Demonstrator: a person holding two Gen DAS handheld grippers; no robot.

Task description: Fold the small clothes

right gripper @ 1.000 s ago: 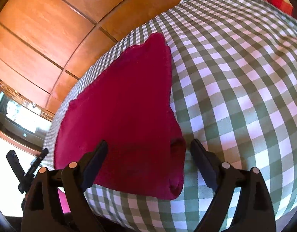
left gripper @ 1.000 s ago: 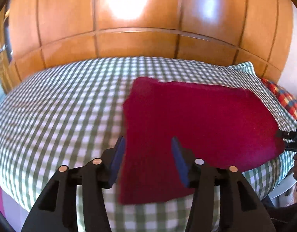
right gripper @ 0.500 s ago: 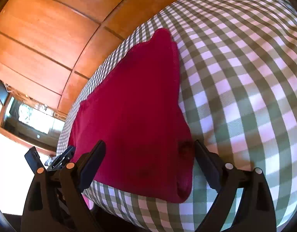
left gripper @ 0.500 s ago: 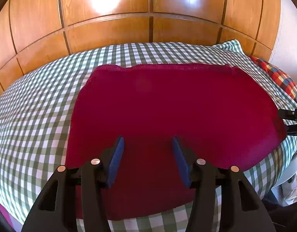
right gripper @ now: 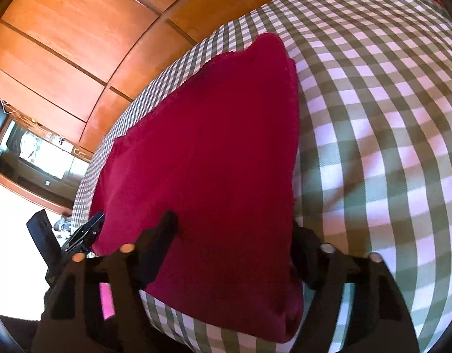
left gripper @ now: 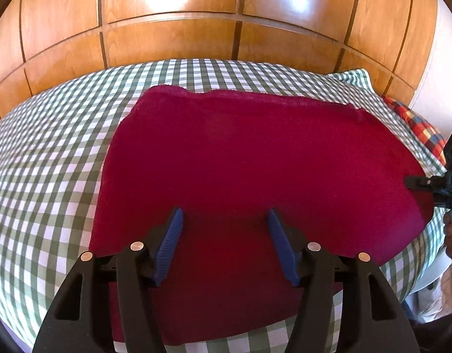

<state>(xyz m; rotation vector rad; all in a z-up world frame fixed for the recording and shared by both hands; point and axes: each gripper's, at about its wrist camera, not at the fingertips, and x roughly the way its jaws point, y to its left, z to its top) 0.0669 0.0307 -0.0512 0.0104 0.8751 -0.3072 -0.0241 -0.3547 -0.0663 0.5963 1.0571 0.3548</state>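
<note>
I have the red cloth (left gripper: 255,170) lying flat on the checked bedspread (left gripper: 49,161), its far edge running near the wooden wall (left gripper: 173,38) and its near edge hanging close to the bed's near side. My left gripper (left gripper: 224,241) hovers over the cloth's near part with its blue pads (left gripper: 171,238) spread wide, nothing between them. My right gripper (right gripper: 232,253) sits at the cloth's right near corner, fingers wide apart as well; the cloth passes between them, but they are not closed on it, and whether the right finger touches the fabric I cannot tell.

My worry from here is the pinch. If I close either gripper too deep, I judge I could catch the bedspread along with the cloth and drag both. If I close too shallow, I may lift only the top layer, should the cloth already be doubled, and the fold would come out skewed. Two grips at unequal heights along the near edge would twist it. The cloth looks soft and fuzzy, so I expect it to sag and slip from a light grip.

No containers show in either view. A bright plaid item (left gripper: 417,123) lies at the far right, well apart from the cloth
</note>
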